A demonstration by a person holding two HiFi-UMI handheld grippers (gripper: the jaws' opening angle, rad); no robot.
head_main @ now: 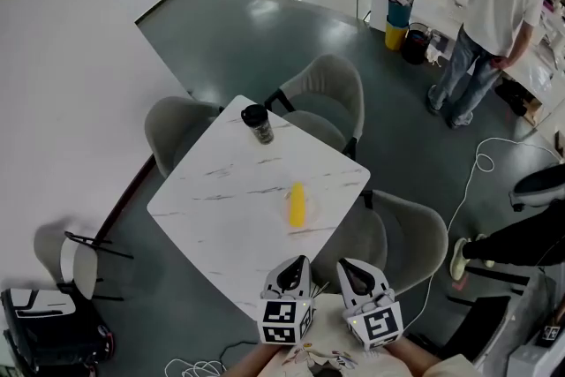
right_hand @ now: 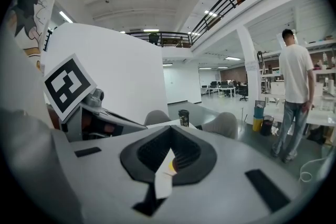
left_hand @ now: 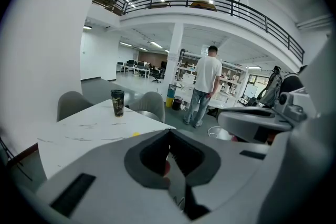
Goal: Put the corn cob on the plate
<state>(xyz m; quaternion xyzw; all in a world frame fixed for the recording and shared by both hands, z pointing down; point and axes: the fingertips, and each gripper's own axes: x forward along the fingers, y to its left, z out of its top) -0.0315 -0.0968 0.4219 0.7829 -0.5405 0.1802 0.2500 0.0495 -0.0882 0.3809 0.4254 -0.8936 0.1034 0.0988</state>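
Observation:
A yellow corn cob point(head_main: 297, 203) lies on the white marble table point(head_main: 221, 199), near its right corner. A faint round outline under it may be a plate; I cannot tell for sure. My left gripper point(head_main: 299, 261) and right gripper point(head_main: 346, 264) hover side by side above the table's near corner, short of the cob, both shut with nothing in them. In the left gripper view the jaws point(left_hand: 169, 131) meet at their tips, and a sliver of the corn cob point(left_hand: 135, 134) shows over them. In the right gripper view the shut jaws point(right_hand: 170, 129) frame a bit of the corn cob point(right_hand: 171, 166).
A black lidded cup point(head_main: 258, 124) stands at the table's far corner. Grey chairs point(head_main: 327, 93) ring the table. A person point(head_main: 490, 22) stands at shelves to the far right. A white cable point(head_main: 468, 190) trails over the floor on the right.

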